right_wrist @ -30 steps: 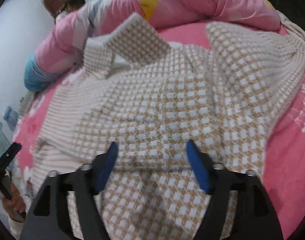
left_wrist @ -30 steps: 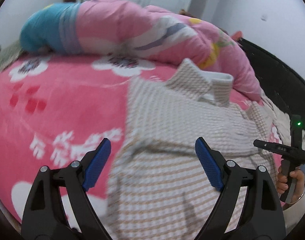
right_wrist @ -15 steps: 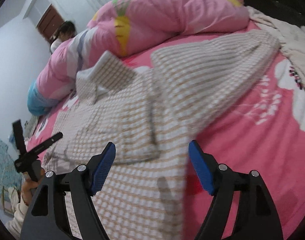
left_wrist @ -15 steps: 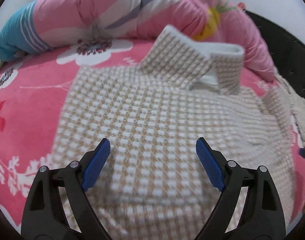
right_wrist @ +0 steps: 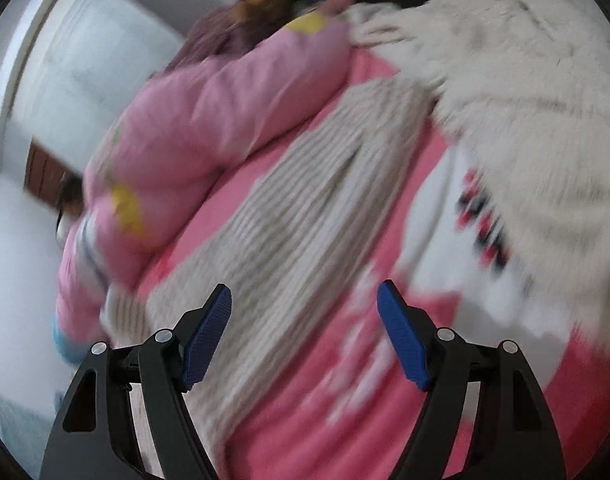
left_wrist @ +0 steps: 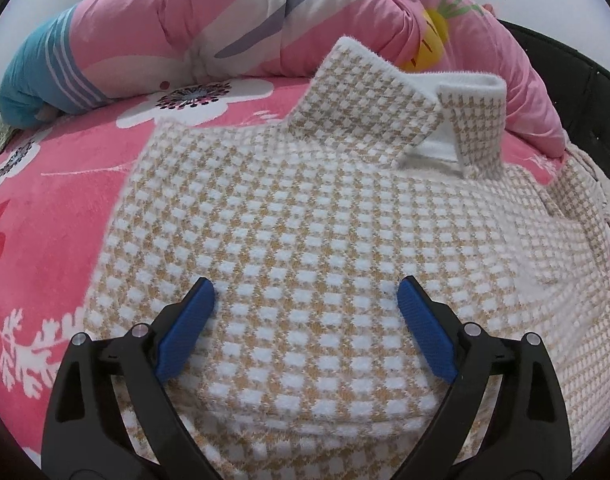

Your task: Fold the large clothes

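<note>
A tan-and-white houndstooth collared garment (left_wrist: 305, 216) lies spread on the pink flowered bed cover (left_wrist: 57, 208), collar toward the far side and one side folded over the body. My left gripper (left_wrist: 305, 312) is open and empty, low over the folded part. In the blurred right wrist view, the garment's right sleeve (right_wrist: 297, 224) stretches out over the bed. My right gripper (right_wrist: 305, 320) is open and empty above the sleeve's near edge.
A rolled pink, white and blue quilt (left_wrist: 233, 28) lies along the far side of the bed. A fluffy white blanket (right_wrist: 525, 100) lies right of the sleeve. A black bed frame (left_wrist: 585, 92) rims the right side.
My left gripper moved closer over the middle of the garment. My right gripper swung right, from the garment body to the outstretched sleeve, and its view is now blurred.
</note>
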`<state>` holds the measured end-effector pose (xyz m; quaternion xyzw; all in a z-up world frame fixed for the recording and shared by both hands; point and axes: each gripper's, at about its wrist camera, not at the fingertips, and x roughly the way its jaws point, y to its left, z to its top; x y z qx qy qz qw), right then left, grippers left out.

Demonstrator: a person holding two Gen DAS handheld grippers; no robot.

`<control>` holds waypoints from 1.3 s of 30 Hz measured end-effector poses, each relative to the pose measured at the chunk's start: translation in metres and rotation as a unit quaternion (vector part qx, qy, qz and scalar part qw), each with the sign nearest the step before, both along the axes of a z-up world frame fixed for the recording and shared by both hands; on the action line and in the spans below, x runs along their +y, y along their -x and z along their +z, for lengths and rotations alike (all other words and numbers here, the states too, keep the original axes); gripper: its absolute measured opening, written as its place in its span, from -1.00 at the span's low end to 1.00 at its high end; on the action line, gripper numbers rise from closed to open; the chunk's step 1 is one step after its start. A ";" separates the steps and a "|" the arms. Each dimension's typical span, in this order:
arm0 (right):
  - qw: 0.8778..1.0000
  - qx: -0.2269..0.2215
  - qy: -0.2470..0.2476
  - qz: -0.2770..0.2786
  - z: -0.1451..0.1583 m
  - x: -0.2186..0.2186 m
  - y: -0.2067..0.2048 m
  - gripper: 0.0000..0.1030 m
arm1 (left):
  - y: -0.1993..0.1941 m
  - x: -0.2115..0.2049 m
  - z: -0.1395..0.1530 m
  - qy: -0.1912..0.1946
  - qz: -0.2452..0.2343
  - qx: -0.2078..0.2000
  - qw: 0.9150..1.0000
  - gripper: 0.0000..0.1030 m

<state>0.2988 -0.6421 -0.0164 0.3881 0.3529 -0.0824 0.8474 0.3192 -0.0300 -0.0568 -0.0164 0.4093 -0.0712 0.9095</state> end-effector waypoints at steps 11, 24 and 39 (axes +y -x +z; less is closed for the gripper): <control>0.996 0.047 -0.011 -0.069 -0.043 -0.055 -0.067 -0.06 | 0.002 -0.003 -0.002 -0.010 0.000 -0.009 1.000 0.78; 0.993 0.005 0.099 -0.066 0.012 -0.027 -0.046 -0.79 | 0.003 -0.003 -0.001 -0.007 0.001 -0.011 1.000 0.78; 0.959 -0.077 0.271 -0.027 0.178 0.088 0.026 -0.80 | 0.007 0.007 -0.001 0.037 -0.001 -0.029 0.999 0.78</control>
